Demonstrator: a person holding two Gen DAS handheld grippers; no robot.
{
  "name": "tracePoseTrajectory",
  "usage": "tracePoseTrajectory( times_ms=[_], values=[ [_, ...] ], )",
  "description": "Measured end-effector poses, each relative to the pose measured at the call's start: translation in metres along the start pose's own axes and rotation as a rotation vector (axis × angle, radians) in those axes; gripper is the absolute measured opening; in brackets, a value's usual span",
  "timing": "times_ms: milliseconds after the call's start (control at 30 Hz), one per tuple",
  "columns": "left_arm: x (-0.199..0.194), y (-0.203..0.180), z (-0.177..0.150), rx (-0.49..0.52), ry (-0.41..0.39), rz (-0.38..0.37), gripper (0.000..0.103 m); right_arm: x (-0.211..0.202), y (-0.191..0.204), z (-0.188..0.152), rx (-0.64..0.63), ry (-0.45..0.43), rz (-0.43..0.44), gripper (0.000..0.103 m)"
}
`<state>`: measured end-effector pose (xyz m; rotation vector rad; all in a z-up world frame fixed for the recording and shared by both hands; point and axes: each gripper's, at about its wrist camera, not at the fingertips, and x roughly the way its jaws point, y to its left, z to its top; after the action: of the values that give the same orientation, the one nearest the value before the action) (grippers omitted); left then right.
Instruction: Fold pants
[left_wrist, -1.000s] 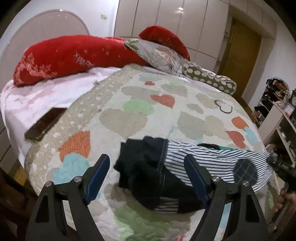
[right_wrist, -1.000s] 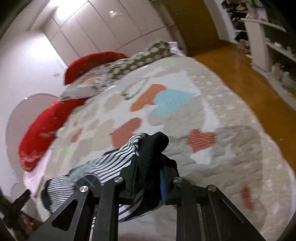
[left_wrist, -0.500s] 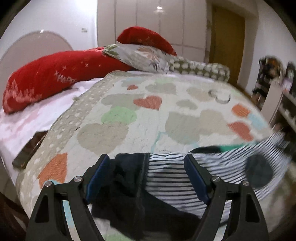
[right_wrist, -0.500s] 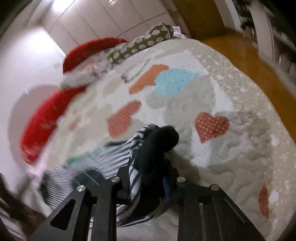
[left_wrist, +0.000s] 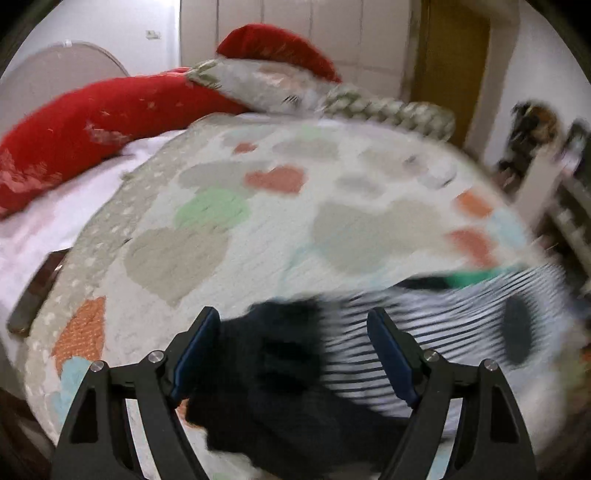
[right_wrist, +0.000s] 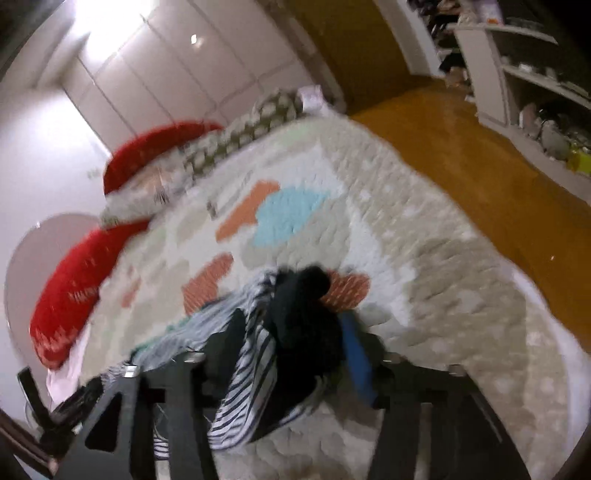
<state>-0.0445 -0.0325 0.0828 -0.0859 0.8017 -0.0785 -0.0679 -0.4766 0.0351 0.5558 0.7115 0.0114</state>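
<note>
The pants (left_wrist: 384, 339) are striped white and dark with navy parts, and lie near the front edge of a heart-patterned bedspread (left_wrist: 280, 229). My left gripper (left_wrist: 295, 350) is open, its blue pads on either side of the navy bunch, low over the cloth. In the right wrist view my right gripper (right_wrist: 295, 339) holds a navy and striped bunch of the pants (right_wrist: 303, 317) between its fingers, with the blue pad (right_wrist: 356, 354) slightly off the cloth. Both views are blurred.
Red pillows (left_wrist: 103, 122) and patterned pillows (left_wrist: 388, 110) lie at the head of the bed. A dark phone (left_wrist: 33, 295) lies on the white sheet at the left. White shelves (right_wrist: 535, 92) and a wood floor (right_wrist: 480, 177) are to the right.
The right gripper has pulled its end of the pants to the right, stretching the striped cloth, and its jaws have widened a little. The left gripper has dropped closer to the navy bunch, still open.
</note>
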Motion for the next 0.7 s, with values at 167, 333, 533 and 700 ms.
tracePoseTrajectory(
  times_ms=[167,333,533,700],
  values=[
    [-0.021,-0.065,0.04,0.137,0.015,-0.208,0.081,-0.017,0.0,-0.009,-0.015,0.012,0.033,0.065],
    [0.027,-0.16,0.068,0.278,0.186,-0.379,0.081,-0.012,-0.003,-0.027,0.024,0.062,0.057,0.065],
    [0.106,-0.264,0.076,0.344,0.375,-0.469,0.081,0.002,-0.004,-0.029,0.037,0.089,0.075,0.065],
    [0.142,-0.331,0.057,0.472,0.492,-0.559,0.081,0.01,-0.003,-0.029,0.047,0.097,0.097,0.065]
  ],
)
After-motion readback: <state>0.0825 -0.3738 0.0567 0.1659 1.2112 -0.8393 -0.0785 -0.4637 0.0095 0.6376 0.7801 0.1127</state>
